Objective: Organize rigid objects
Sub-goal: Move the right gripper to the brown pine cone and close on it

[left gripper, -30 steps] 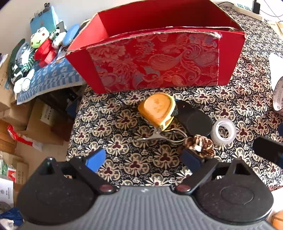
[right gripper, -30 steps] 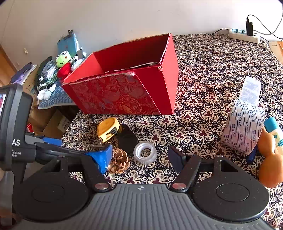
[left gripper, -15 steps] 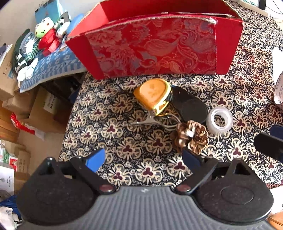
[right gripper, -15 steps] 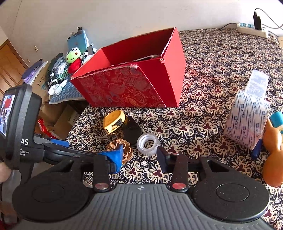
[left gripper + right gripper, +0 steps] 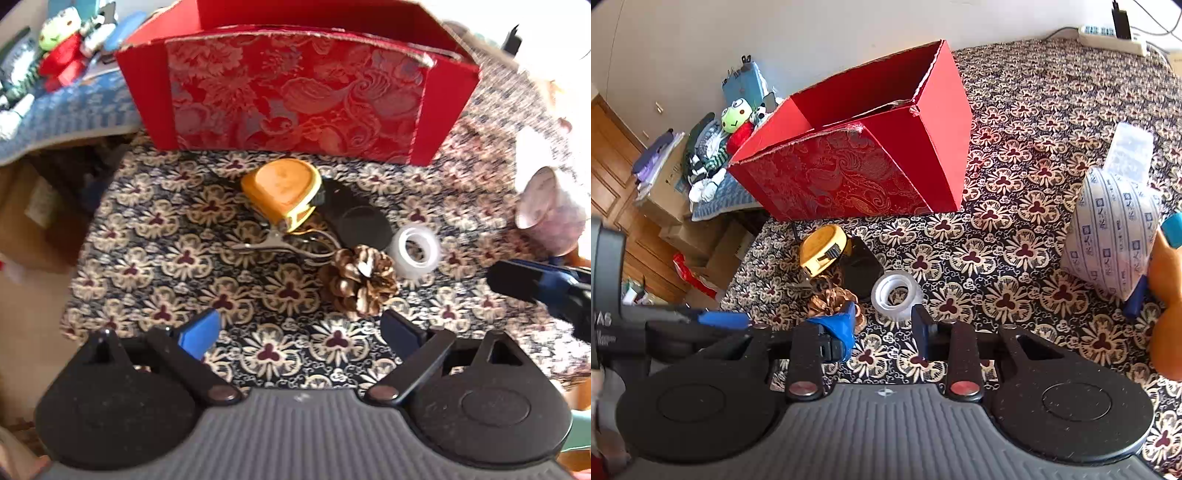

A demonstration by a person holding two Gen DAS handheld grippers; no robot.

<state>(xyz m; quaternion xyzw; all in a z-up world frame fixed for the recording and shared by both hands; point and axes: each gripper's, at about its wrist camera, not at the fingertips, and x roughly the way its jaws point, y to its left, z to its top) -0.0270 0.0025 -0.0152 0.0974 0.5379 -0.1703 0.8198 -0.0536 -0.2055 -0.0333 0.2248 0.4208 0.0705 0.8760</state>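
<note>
A red brocade box (image 5: 295,96) stands open-topped at the back of the patterned tablecloth (image 5: 155,258). In front of it lie a yellow tape measure (image 5: 282,188), a black flat case (image 5: 358,221), a metal clip (image 5: 280,243), a pine cone (image 5: 360,280) and a clear tape roll (image 5: 415,251). My left gripper (image 5: 299,328) is open and holds nothing, just short of the pine cone. My right gripper (image 5: 879,325) is open with a narrow gap, the tape roll (image 5: 895,293) right ahead of its fingertips and the pine cone (image 5: 831,299) behind its left finger.
To the right sit a white patterned bag (image 5: 1108,229), an orange object (image 5: 1167,295) and a clear plastic container (image 5: 1132,147). A power strip (image 5: 1108,35) lies at the far back. The table's left edge drops to cardboard boxes (image 5: 701,236) and plush toys (image 5: 737,114).
My right gripper's fingers have narrowed and come closer to the tape roll. My left gripper has drawn back and swung, so the cluster sits further ahead and the box more centred.
</note>
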